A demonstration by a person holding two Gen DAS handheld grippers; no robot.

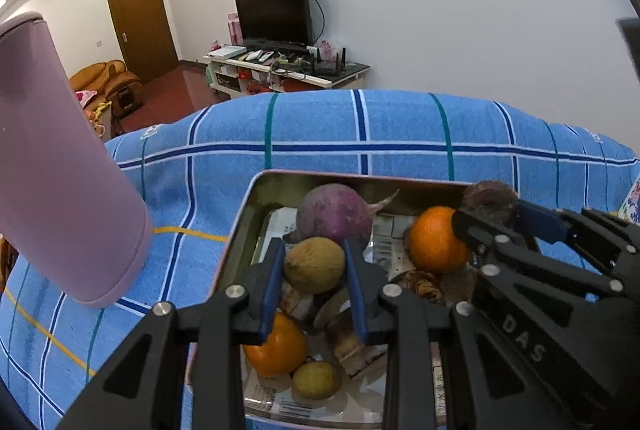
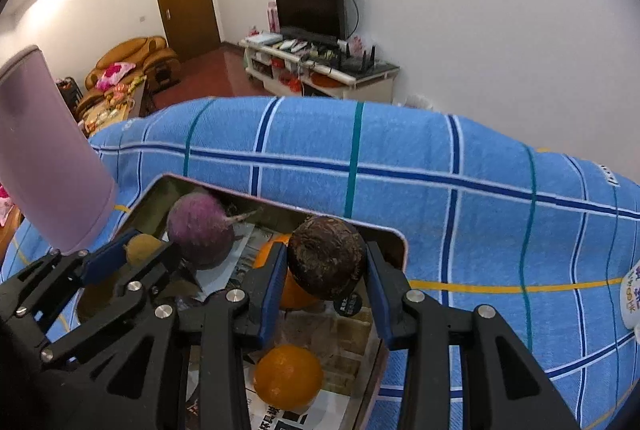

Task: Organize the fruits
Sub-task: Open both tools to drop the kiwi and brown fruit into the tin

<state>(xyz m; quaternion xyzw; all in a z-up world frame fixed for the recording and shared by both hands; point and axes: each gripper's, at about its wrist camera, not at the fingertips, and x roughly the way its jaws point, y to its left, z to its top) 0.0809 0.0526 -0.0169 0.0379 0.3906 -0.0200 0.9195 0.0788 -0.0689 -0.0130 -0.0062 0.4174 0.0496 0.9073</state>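
**Both grippers hold fruit over the tin**

We see a rectangular metal tin (image 1: 240, 226) lined with printed paper, sitting on a blue checked towel (image 1: 400, 134). Our left gripper (image 1: 314, 280) is pinching a yellowish-brown round fruit (image 1: 314, 264) between its blue pads, just in front of a purple turnip (image 1: 334, 216) with a thin root tail at the tin's far side. Our right gripper (image 2: 326, 284) is clamped on a dark brown, rough-skinned round fruit (image 2: 326, 256), held above the tin's far right corner.

Inside the tin, we count an orange (image 1: 434, 240) just beside the right gripper's fingers, a second orange (image 1: 276, 348) nearer the camera under the left gripper, and a small yellow-green fruit (image 1: 316, 380) just beside that second orange. Brownish pieces (image 1: 420, 286) lie in the middle of the tin; we cannot tell what they are.

A pink cylindrical container (image 1: 60, 190) stands on the towel to the left of the tin. Behind the towel, a television (image 1: 274, 14) sits on a white stand, with a wooden door (image 1: 140, 18) and a tan armchair (image 1: 112, 82) farther left.
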